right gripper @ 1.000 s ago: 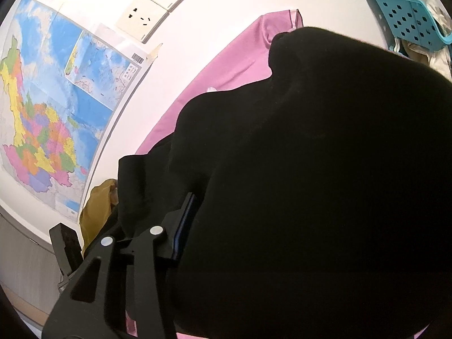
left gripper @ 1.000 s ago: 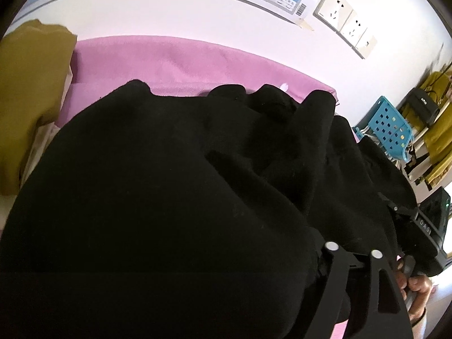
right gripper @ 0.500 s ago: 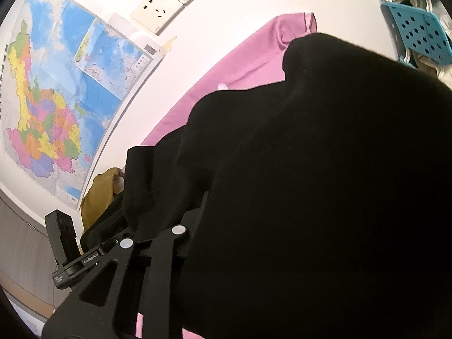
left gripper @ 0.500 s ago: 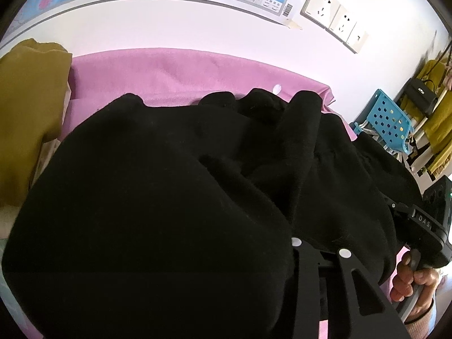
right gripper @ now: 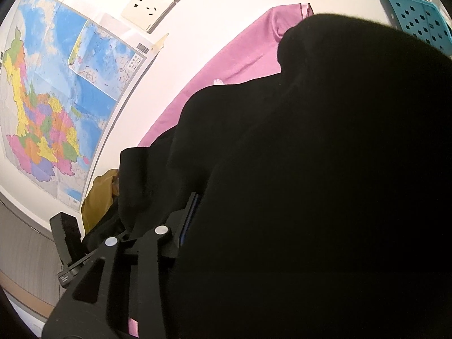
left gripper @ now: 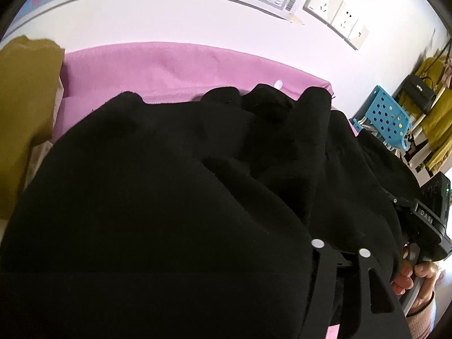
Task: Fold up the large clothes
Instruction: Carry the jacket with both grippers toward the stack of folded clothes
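Note:
A large black garment fills most of both views, heaped over a pink cover. My left gripper is buried in it; only its right finger shows, with cloth bunched against its inner side. The jaws are opening with the cloth between them. In the right wrist view the black garment hides all of my right gripper except the left finger, which lies against the cloth. Those jaws are opening too, cloth still between them. A hand holds the right gripper's handle.
A mustard garment lies at the left of the pink cover. A blue perforated basket and yellow clothes stand at the right. Behind is a white wall with sockets and a coloured map.
In each view the visible finger swung in toward the cloth, then back out part of the way. The black garment stays bunched over both grippers and neither hand has shifted much.

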A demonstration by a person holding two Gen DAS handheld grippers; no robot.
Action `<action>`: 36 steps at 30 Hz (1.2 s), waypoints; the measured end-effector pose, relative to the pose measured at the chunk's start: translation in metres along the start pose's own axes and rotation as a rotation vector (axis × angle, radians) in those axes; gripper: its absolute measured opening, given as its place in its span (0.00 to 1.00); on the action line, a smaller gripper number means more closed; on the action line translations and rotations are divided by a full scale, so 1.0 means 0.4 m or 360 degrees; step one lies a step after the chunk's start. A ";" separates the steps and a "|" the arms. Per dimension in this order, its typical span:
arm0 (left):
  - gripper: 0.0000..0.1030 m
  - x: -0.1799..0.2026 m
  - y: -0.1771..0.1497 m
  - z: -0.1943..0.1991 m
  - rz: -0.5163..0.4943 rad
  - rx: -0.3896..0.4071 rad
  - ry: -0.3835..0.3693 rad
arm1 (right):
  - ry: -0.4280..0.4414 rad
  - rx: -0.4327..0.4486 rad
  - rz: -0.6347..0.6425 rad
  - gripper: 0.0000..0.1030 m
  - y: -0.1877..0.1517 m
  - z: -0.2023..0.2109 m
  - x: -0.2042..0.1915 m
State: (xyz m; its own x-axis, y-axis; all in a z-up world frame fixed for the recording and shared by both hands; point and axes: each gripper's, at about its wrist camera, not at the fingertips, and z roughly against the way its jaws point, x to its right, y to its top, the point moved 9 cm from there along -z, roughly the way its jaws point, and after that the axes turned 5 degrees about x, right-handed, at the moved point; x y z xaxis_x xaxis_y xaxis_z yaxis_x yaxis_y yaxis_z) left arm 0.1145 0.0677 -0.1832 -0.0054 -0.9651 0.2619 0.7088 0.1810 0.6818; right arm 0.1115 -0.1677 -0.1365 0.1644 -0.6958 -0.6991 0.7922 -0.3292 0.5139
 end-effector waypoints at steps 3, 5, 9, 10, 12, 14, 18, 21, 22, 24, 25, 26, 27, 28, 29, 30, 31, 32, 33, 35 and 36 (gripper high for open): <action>0.59 0.001 0.000 0.000 0.0001 0.0008 -0.0007 | -0.0002 0.0004 0.0001 0.43 0.000 -0.007 -0.006; 0.54 0.005 0.001 0.002 -0.0007 0.0016 -0.0012 | 0.0001 0.0012 0.0008 0.44 -0.001 -0.013 -0.010; 0.39 0.018 0.007 0.007 -0.0079 0.0039 0.0022 | -0.0001 0.0002 0.0037 0.38 -0.003 -0.012 -0.009; 0.39 0.018 0.008 0.007 -0.0084 0.0040 0.0027 | -0.0003 0.0002 0.0043 0.34 -0.003 -0.012 -0.007; 0.38 0.017 0.008 0.006 -0.0083 0.0042 0.0025 | 0.0009 -0.0003 0.0047 0.30 -0.006 -0.014 -0.006; 0.35 0.015 0.010 0.007 -0.0088 0.0047 0.0030 | 0.0010 -0.0005 0.0067 0.26 -0.006 -0.015 -0.009; 0.22 0.015 0.015 0.024 -0.0081 0.0060 0.0058 | 0.0058 0.0007 0.0086 0.18 0.008 -0.002 -0.039; 0.19 0.014 0.029 0.057 -0.0059 0.0078 0.0047 | 0.0104 0.0044 0.0131 0.17 0.023 0.029 -0.083; 0.19 0.010 0.033 0.071 -0.0056 0.0086 0.0043 | 0.0126 0.0050 0.0167 0.17 0.024 0.044 -0.105; 0.19 0.017 0.042 0.114 -0.0065 0.0122 0.0013 | 0.0154 0.0060 0.0213 0.17 0.017 0.065 -0.128; 0.19 0.018 0.041 0.127 -0.0070 0.0130 0.0002 | 0.0158 0.0051 0.0235 0.17 0.006 0.075 -0.128; 0.20 0.017 0.035 0.135 -0.0072 0.0121 -0.0007 | 0.0135 0.0016 0.0255 0.18 -0.008 0.074 -0.121; 0.21 0.015 0.024 0.132 -0.0080 0.0095 -0.0018 | 0.0109 -0.0007 0.0246 0.18 -0.018 0.069 -0.108; 0.22 0.008 0.011 0.118 -0.0085 0.0057 -0.0014 | 0.0085 -0.0047 0.0222 0.21 -0.034 0.057 -0.088; 0.24 0.000 0.001 0.104 -0.0075 0.0022 -0.0005 | 0.0052 -0.0097 0.0210 0.26 -0.050 0.042 -0.069; 0.27 -0.004 -0.013 0.084 -0.0056 -0.0024 -0.0005 | 0.0014 -0.0123 0.0182 0.29 -0.062 0.030 -0.049; 0.31 -0.012 -0.027 0.068 -0.0041 -0.0064 -0.0009 | 0.0006 -0.0136 0.0159 0.33 -0.069 0.024 -0.040; 0.35 -0.020 -0.032 0.061 -0.0018 -0.0061 -0.0014 | 0.0012 -0.0151 0.0136 0.36 -0.075 0.014 -0.034; 0.36 -0.019 -0.032 0.061 -0.0013 -0.0049 -0.0026 | 0.0002 -0.0138 0.0114 0.39 -0.074 0.009 -0.027; 0.41 -0.016 -0.031 0.058 -0.0034 -0.0058 -0.0045 | 0.0036 -0.0125 0.0049 0.47 -0.070 0.000 -0.018; 0.48 -0.019 -0.031 0.051 -0.0040 -0.0070 -0.0037 | 0.0051 -0.0105 0.0034 0.47 -0.064 -0.005 -0.018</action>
State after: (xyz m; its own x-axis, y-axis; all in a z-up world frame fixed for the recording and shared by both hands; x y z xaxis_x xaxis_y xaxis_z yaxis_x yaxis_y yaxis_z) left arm 0.0912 0.0765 -0.1796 -0.0396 -0.9644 0.2614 0.7386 0.1479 0.6577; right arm 0.0914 -0.1529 -0.1455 0.1994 -0.6810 -0.7046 0.8250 -0.2713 0.4958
